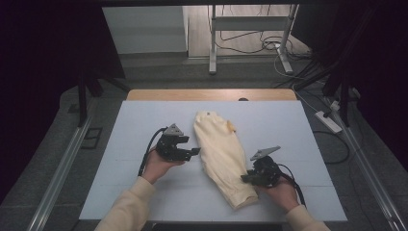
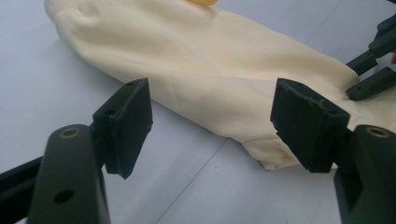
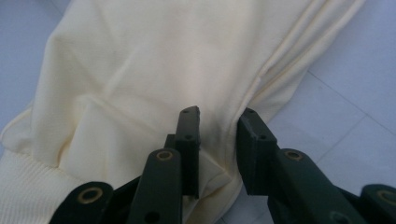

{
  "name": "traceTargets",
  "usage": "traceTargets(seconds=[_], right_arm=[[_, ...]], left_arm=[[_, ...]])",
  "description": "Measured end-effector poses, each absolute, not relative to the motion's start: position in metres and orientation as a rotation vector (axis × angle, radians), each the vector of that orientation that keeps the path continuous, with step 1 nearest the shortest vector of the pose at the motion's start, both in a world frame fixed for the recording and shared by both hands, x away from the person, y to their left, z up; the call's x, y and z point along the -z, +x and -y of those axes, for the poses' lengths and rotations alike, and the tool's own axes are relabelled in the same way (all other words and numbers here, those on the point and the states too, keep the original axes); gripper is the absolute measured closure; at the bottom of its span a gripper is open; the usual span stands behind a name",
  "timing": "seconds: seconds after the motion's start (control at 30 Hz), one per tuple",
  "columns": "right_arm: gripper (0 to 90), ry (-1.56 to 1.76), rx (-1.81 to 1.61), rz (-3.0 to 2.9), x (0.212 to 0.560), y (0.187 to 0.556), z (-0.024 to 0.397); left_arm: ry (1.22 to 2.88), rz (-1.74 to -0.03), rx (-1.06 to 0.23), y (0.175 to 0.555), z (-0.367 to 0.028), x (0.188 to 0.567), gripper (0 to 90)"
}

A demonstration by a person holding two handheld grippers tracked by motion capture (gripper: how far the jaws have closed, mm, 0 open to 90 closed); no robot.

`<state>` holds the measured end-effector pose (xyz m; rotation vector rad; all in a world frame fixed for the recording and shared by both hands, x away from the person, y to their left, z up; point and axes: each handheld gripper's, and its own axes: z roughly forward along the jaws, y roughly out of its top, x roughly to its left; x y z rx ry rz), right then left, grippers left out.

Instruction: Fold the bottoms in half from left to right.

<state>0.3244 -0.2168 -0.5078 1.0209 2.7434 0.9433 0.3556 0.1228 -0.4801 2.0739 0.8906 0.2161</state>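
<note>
A cream garment [image 1: 222, 154] lies folded lengthwise in a long bundle on the white table [image 1: 144, 120], its ribbed hem toward the near edge. My left gripper [image 1: 191, 153] rests just left of it, open; in the left gripper view its jaws [image 2: 212, 116] stand wide apart, pointing at the garment's [image 2: 210, 60] side without touching it. My right gripper [image 1: 246, 178] is at the garment's right edge near the hem. In the right gripper view a fold of the garment [image 3: 154, 70] is pinched between the jaws of my right gripper [image 3: 219, 126]. A small yellow patch [image 1: 231, 127] shows near the garment's far end.
The table's wooden far edge [image 1: 211, 94] runs behind the white surface. A power strip [image 1: 328, 121] and cables lie on the floor to the right. Metal stand legs [image 1: 211, 48] rise beyond the table. White surface lies bare on both sides of the garment.
</note>
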Motion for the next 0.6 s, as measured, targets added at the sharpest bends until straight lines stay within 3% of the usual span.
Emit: traceTargets(seconds=[0.27,0.6], right_arm=[[80.3,0.988,-1.024,-2.770,0.509,0.319,0.208],[81.6,0.944,-1.103,-2.803,0.511,0.313,0.193]], left_arm=[[2.068,-0.892,-0.210,0.356,-0.123,0.480,28.7],[2.062,-0.897,-0.212,0.357,-0.126,0.479,28.8]])
